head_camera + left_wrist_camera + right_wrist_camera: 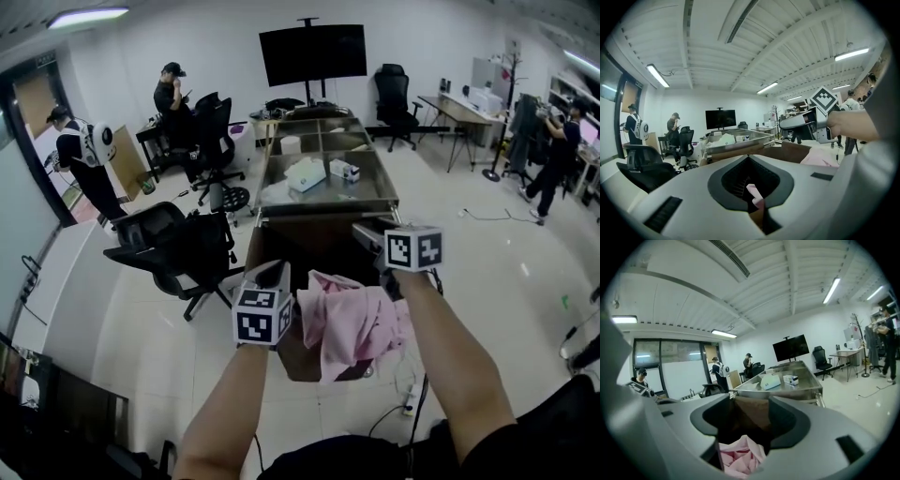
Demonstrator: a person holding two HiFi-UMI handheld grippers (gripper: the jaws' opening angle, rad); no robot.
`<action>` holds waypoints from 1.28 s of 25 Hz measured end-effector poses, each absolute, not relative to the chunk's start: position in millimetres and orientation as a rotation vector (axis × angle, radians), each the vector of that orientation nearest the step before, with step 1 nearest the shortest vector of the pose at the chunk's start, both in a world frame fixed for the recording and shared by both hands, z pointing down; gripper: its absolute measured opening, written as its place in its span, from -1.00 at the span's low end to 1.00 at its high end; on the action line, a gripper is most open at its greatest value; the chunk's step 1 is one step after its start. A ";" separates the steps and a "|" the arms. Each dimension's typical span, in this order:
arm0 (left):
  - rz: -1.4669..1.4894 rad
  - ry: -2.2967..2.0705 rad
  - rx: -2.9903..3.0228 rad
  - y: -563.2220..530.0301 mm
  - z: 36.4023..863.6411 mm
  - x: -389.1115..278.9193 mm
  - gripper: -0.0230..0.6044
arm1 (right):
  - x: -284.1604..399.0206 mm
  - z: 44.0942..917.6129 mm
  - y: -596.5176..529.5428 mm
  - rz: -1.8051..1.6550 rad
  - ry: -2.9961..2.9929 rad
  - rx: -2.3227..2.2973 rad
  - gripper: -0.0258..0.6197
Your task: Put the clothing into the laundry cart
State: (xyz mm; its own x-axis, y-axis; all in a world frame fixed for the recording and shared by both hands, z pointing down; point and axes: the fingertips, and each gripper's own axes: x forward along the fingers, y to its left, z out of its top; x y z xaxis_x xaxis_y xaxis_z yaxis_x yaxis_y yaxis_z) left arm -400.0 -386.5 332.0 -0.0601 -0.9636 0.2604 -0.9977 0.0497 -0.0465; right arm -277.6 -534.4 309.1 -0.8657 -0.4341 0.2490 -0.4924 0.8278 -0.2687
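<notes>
The left gripper's (752, 190) jaws are together on a thin fold of the pink cloth (349, 321); a strip of it shows in the gap between them. The right gripper's (743, 427) jaws stand apart. A bunch of the same cloth lies low between them, and they do not press on it.

In the head view the cloth hangs between the two grippers. Its upper left corner is up at the left gripper, and its right side is bunched under the right gripper. It hangs over the open top of the brown cart (274, 246), with its lower edge at about the near rim; whether it touches the cart I cannot tell. The left gripper is on the near left of the cart and the right gripper is a little farther off on the right.

Just behind the cart stands a steel desk (380, 192) split into compartments. A white box (305, 175) and a smaller box (345, 170) lie in it. A black chair (178, 248) stands left of the cart, and cables (412, 398) lie on the floor to its near right. A dark screen (312, 53) stands at the far wall. Two people (173, 98) are at the far left and a third person (558, 155) is at the far right.
</notes>
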 end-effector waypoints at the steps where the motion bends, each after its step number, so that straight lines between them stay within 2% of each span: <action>1: 0.330 -2.148 2.050 -387.9 331.9 -396.6 -0.93 | -270.0 306.2 -533.3 0.495 -2.839 0.738 -0.04; 15: 0.320 -2.039 2.159 -374.6 334.5 -362.9 -0.93 | -205.5 292.2 -485.4 0.511 -2.854 0.902 -0.05; 17: 0.295 -2.002 2.178 -364.1 336.3 -358.2 -0.93 | -200.4 295.6 -465.0 0.528 -2.864 0.900 -0.16; 23: 0.297 -1.930 2.244 -325.3 345.1 -348.9 -0.93 | -194.6 319.2 -391.4 0.409 -2.850 0.858 -0.21; 25: 0.302 -1.901 2.263 -313.3 350.9 -346.0 -0.93 | -188.5 328.1 -376.0 0.420 -2.842 0.904 -0.29; 32: 0.308 -1.823 2.333 -278.8 356.5 -338.6 -0.93 | -174.0 342.1 -336.4 0.493 -2.806 1.043 -0.33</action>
State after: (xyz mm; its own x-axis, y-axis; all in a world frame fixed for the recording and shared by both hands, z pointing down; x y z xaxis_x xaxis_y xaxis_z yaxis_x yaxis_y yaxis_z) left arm -338.6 -278.8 356.5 0.2334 -0.9365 0.2616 -0.9705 -0.2412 0.0024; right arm -174.0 -336.4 342.1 -0.7586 -0.6166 0.2104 -0.6514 0.7117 -0.2628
